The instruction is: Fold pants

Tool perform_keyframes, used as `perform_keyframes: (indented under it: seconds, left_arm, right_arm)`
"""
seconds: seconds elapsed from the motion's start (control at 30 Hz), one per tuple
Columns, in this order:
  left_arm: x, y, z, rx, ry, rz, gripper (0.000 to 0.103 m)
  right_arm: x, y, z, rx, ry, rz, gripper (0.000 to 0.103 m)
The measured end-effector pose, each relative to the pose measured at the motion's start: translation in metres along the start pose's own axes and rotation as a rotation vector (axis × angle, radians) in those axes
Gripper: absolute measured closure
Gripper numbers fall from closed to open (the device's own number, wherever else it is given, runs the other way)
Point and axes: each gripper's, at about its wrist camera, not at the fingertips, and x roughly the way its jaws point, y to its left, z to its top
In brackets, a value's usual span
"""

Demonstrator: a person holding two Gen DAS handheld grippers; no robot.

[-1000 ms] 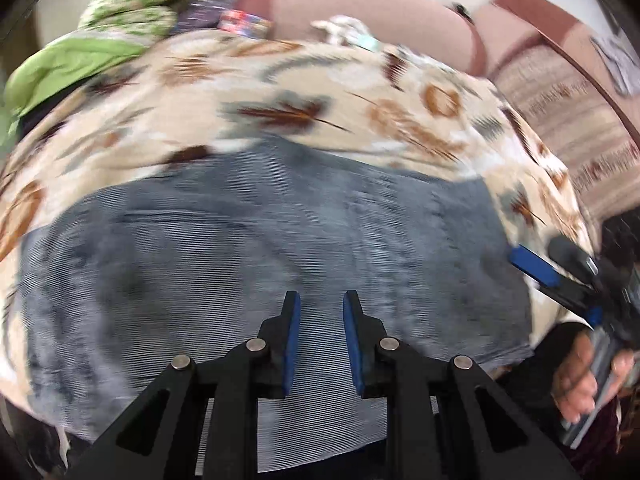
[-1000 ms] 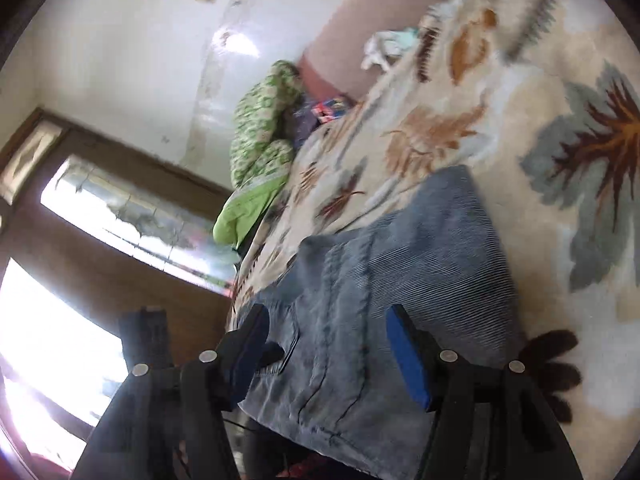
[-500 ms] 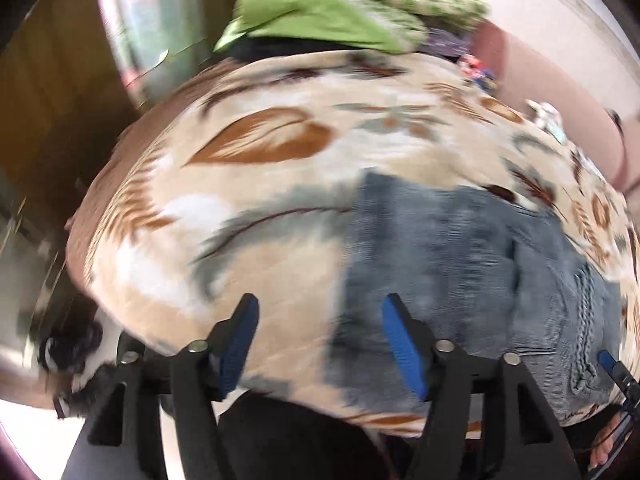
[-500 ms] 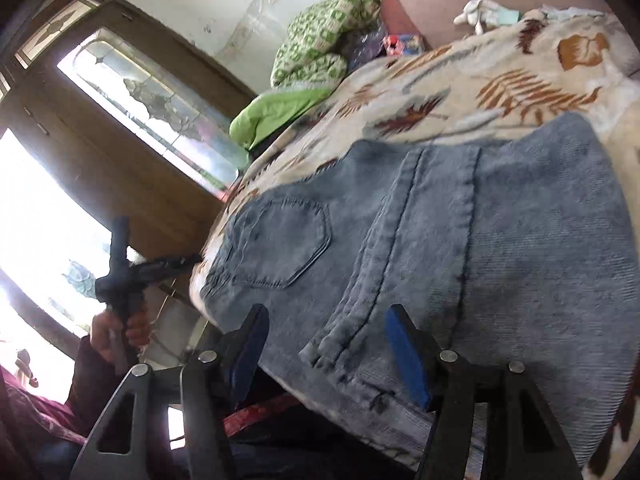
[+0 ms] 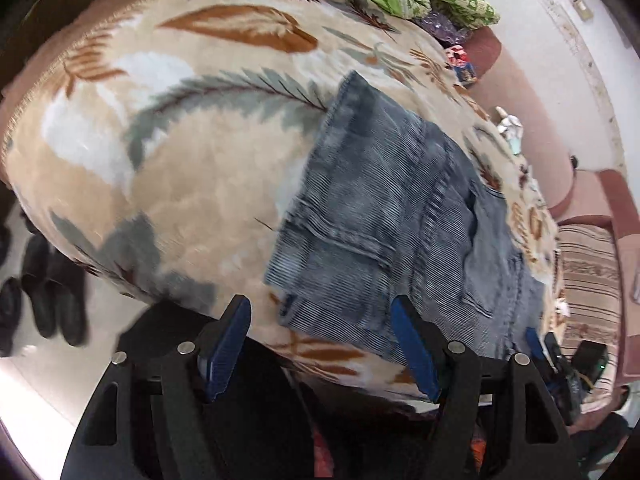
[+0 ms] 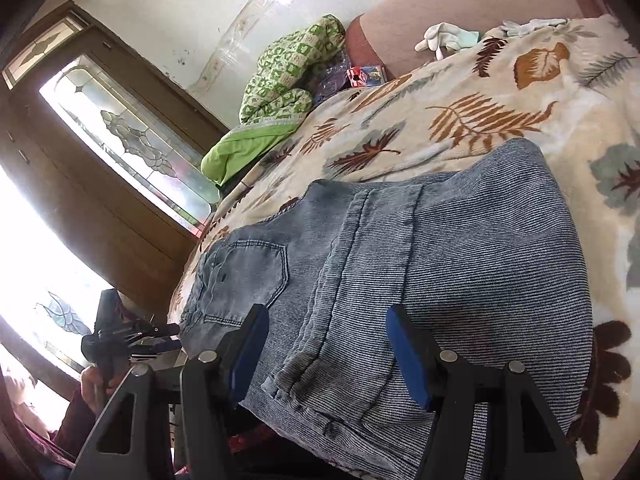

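Observation:
The grey-blue denim pants lie folded in a compact stack on the leaf-patterned blanket, near the bed's front edge. They also show in the right wrist view, back pocket up at the left. My left gripper is open and empty, hovering off the bed edge by the stack's left corner. My right gripper is open and empty, just in front of the stack's near edge. The left gripper also shows far left in the right wrist view.
Green bedding and small items lie at the head of the bed. A wooden door with patterned glass stands left. Dark shoes sit on the floor. A striped sofa is at right.
My left gripper opened and drew back off the pants to the bed's edge, swinging left. My right gripper stayed open and shifted to face the stack's near edge.

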Motion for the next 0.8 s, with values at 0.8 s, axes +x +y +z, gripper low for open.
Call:
perform_keyframes:
  seconds: [0.8]
  left_arm:
    - [0.029,-0.002,0.008,-0.156,-0.061,-0.210,0.042]
  right_arm:
    - [0.007,0.008,-0.008,-0.044,0.028,-0.036,0.038]
